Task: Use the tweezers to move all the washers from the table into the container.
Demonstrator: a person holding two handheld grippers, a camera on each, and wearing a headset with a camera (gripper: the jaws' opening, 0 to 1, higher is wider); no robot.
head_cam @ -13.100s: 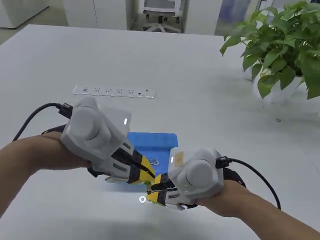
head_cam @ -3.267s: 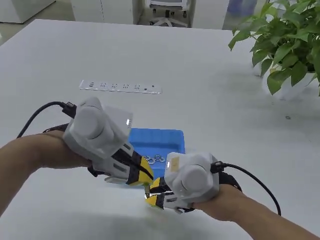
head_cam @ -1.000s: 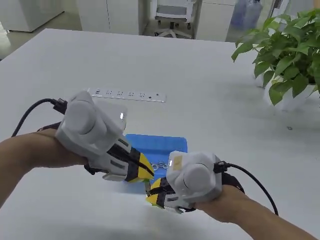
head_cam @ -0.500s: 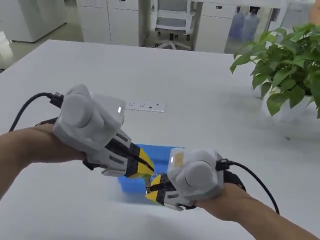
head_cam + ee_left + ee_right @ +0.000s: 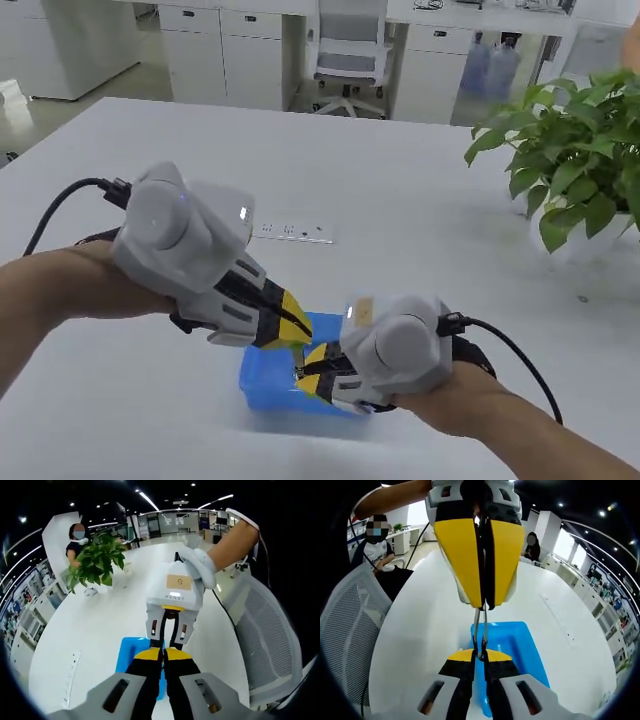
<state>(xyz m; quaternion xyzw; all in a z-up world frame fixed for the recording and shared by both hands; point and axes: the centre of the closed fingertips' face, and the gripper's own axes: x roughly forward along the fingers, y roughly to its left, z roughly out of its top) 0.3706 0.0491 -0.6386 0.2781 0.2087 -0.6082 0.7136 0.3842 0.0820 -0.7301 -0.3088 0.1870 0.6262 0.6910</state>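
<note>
In the head view my left gripper (image 5: pixel 290 328) and right gripper (image 5: pixel 316 368) meet tip to tip above the blue container (image 5: pixel 265 385). The thin metal tweezers (image 5: pixel 479 627) run from the left gripper's shut yellow jaws down to the right gripper's (image 5: pixel 481 656) shut jaws, so both hold them. In the left gripper view my own jaws (image 5: pixel 163 654) are pressed together facing the right gripper, with the container (image 5: pixel 131 652) below. The container (image 5: pixel 512 645) lies under the tweezers. The grippers hide the container's inside, and I cannot make out a washer at the tweezer tips.
A white power strip (image 5: pixel 290 232) lies on the white table beyond the container. A potted plant (image 5: pixel 570 150) stands at the right. An office chair (image 5: pixel 345 50) is behind the far table edge. Seated people show in both gripper views.
The head camera has tilted up. Both grippers, still joined at the tweezers, have risen and moved forward over the container. The washers seen inside it a second ago are now covered.
</note>
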